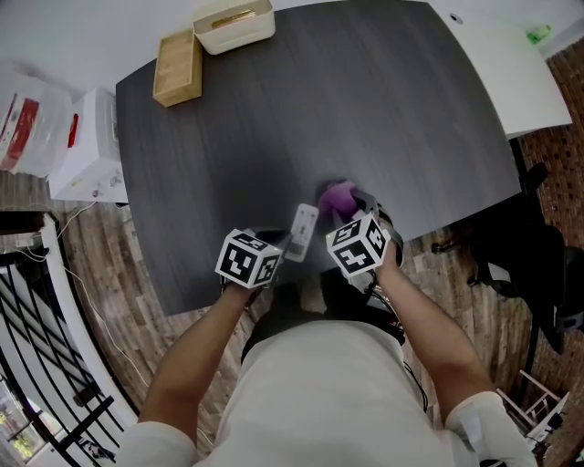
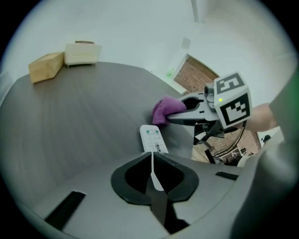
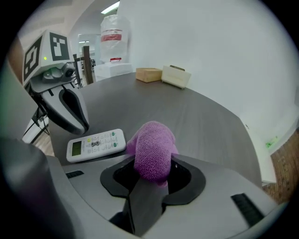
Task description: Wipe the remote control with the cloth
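Clenching on the near, display end of the white remote control (image 2: 152, 138), the left tool (image 2: 153, 159) was seen with its jaws drawn together, only a thin white sliver of the remote being shown between them. The rest of the remote was stretched away over the dark tabletop (image 1: 365, 109), near its front edge — whether it was lifted clear of the surface could not be told. The right tool (image 3: 150, 170) was closed on the purple cloth (image 3: 152, 148), which was bunched into a rounded wad bulging out of the jaws. The cloth was held just beside the remote's button end — contact could not be made out. Well apart, at the tabletop's far edge, a wooden block (image 1: 178, 68) and a cream box (image 1: 234, 25) were set side by side.
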Tool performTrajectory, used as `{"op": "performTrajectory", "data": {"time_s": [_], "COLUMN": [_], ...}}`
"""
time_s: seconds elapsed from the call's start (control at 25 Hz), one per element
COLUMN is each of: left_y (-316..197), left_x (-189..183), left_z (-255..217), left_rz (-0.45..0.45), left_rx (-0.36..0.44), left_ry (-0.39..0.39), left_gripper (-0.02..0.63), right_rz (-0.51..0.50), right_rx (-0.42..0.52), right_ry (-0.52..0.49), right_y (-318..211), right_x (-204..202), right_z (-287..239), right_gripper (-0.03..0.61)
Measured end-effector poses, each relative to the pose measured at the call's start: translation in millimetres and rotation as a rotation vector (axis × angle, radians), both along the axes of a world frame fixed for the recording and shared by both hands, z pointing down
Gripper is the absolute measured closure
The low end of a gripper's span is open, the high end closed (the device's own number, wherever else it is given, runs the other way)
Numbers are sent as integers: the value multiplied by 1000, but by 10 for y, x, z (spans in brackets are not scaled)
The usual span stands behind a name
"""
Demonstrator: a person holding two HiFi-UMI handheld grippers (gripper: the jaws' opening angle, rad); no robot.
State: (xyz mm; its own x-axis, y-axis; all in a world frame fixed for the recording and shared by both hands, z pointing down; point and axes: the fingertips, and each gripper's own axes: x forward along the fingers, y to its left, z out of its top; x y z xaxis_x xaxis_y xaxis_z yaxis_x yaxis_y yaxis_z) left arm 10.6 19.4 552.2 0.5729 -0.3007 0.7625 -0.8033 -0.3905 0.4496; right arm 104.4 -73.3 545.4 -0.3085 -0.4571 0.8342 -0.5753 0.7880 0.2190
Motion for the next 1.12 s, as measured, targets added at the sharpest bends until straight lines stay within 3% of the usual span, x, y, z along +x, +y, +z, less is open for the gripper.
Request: {"op": "performTrajectory", "data": {"time_s": [0.2, 0.36, 0.56, 0.76, 1.12], "left_y": [-19, -8, 20, 41, 31], "left_x": [97, 143, 150, 209, 226], "left_z": [112, 131, 161, 170, 168], "left_rz": [-13, -3, 3, -40, -106], "left_rx": [-31, -21, -28, -34, -43], "left_ry": [-28, -56, -67, -71, -80], "left_gripper": [609, 609, 609, 611, 611], "right_rz": [-19, -87, -48, -60, -233], "right_rx": [19, -18, -97, -95, -159], "right_ry": [73, 44, -34, 10, 70], "right_y": [73, 403, 541, 656, 1126], "right_x": [-61, -238, -239, -208, -179], "right_z": [129, 173, 152, 165, 169], "right_gripper": [437, 437, 437, 438, 438]}}
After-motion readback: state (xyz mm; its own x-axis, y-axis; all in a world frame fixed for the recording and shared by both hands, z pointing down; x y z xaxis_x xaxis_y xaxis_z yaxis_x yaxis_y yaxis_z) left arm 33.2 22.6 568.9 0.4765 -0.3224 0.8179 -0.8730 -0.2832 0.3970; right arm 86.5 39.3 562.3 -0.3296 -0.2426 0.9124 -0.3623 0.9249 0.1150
